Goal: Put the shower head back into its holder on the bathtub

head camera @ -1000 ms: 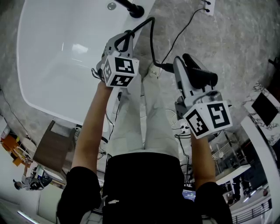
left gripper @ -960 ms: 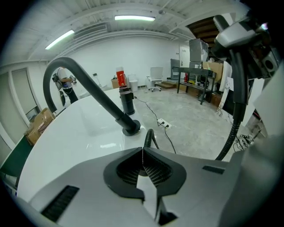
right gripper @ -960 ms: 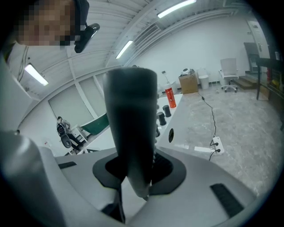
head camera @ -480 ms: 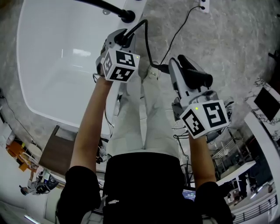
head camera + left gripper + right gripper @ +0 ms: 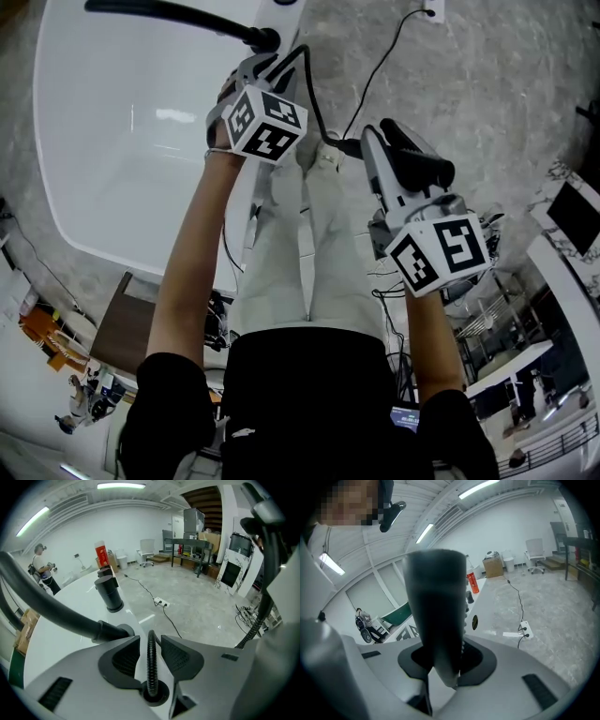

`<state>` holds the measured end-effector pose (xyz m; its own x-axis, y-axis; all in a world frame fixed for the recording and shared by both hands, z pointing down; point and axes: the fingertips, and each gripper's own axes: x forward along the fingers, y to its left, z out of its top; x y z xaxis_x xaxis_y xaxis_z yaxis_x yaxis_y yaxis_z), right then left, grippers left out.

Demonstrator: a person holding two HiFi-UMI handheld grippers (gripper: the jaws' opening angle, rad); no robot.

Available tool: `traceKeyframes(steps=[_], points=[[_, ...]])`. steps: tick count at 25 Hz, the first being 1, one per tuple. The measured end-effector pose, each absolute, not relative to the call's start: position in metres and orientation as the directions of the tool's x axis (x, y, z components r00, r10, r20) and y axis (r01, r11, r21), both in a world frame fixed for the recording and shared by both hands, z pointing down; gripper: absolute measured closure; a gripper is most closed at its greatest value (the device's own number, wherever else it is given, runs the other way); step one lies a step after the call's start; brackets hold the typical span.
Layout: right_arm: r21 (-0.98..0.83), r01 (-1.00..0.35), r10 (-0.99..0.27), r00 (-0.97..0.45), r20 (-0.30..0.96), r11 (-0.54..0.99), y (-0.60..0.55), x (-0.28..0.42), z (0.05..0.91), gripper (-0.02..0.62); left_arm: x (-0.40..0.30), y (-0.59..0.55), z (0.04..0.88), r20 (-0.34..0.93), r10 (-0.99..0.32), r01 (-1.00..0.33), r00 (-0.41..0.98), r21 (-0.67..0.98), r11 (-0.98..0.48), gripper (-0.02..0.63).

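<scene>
Your left gripper (image 5: 150, 641) hangs over the rim of the tub (image 5: 122, 141), tilted steeply down, and its jaws are opening. The ribbed black hose (image 5: 150, 667) runs between them with a gap on either side, so neither of the pads (image 5: 125, 656) presses it. Right below the jaws the hose drops into a round black socket (image 5: 157, 696) in the rim. Just left of that, the black spout (image 5: 169, 13) rises from the rim and reaches out over the basin. Farther along the rim a black cylinder (image 5: 108, 592) stands upright, with a red bottle (image 5: 101, 555) beyond it.

Your right gripper (image 5: 447, 663) is off the tub, over the grey floor (image 5: 487, 84) beside your right leg, and its jaws are clamped on the shower head (image 5: 436, 611) — a thick black handle that fills the space between the pads. In the head view the hose leaves the shower head near the jaws and curves up to the left gripper. The shower head is well apart from the rim, in no holder; which fitting is the holder you cannot tell from here. A power strip (image 5: 161, 603) lies on the floor past the tub.
</scene>
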<state>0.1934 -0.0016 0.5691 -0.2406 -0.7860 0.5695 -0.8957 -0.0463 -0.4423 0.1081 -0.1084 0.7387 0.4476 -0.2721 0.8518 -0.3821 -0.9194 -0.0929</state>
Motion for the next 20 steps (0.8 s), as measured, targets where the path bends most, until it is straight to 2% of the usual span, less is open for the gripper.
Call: traceKeyframes(steps=[6, 10, 12, 20], points=[[-0.446, -0.894, -0.788, -0.239, 0.568, -0.05, -0.003, 0.198, 0.567, 0.491, 0.123, -0.107, 0.746, 0.878, -0.281, -0.298, 0.387, -0.169, -0.939, 0.456], [-0.448, -0.892, -0.787, -0.235, 0.571, -0.058, -0.003, 0.202, 0.569, 0.491, 0.127, -0.11, 0.753, 0.887, -0.299, -0.267, 0.351, -0.211, -0.94, 0.495], [-0.451, -0.89, -0.786, -0.234, 0.573, -0.063, -0.002, 0.202, 0.572, 0.491, 0.125, -0.111, 0.754, 0.886, -0.313, -0.267, 0.343, -0.228, -0.937, 0.52], [-0.453, -0.889, -0.784, -0.237, 0.574, -0.063, -0.002, 0.202, 0.573, 0.491, 0.118, -0.114, 0.745, 0.883, -0.287, -0.327, 0.373, -0.164, -0.931, 0.537]])
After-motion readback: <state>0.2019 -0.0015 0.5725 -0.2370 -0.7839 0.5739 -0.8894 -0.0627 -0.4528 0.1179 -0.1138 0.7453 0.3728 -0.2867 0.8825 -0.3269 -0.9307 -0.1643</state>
